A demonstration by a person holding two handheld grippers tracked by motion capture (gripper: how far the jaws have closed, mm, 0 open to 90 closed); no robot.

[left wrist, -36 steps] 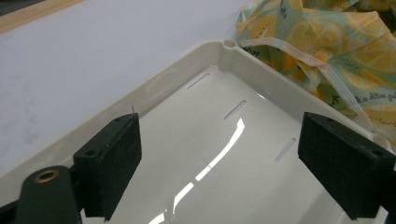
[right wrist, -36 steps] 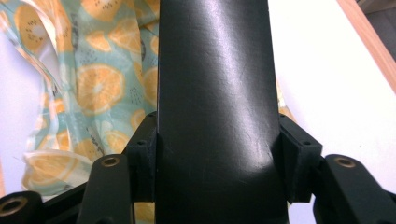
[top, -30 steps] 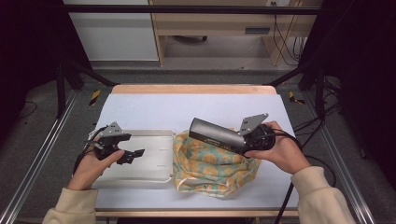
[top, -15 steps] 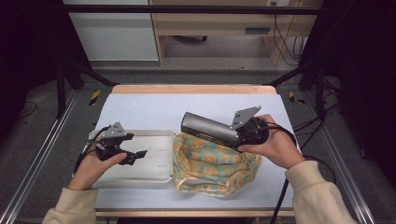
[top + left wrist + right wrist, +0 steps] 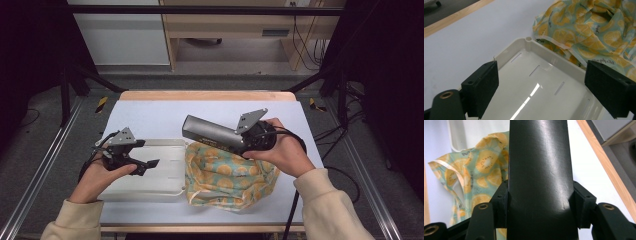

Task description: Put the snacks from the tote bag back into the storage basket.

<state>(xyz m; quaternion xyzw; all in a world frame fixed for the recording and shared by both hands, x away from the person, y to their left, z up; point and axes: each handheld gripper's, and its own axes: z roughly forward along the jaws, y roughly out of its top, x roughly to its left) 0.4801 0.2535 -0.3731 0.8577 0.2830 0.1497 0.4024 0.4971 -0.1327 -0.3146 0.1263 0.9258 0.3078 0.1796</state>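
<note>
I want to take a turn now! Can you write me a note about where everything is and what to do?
Right gripper: shut on the dark box, held in the air over the lemon cloth.
Left gripper: open, holding nothing, hovering above the white tray.
Cloth lies crumpled on the table, right beside the tray, its edge against the rim.
Done: box picked up.
Left: probably set the box down, maybe in the tray; the cloth is untouched.
</note>
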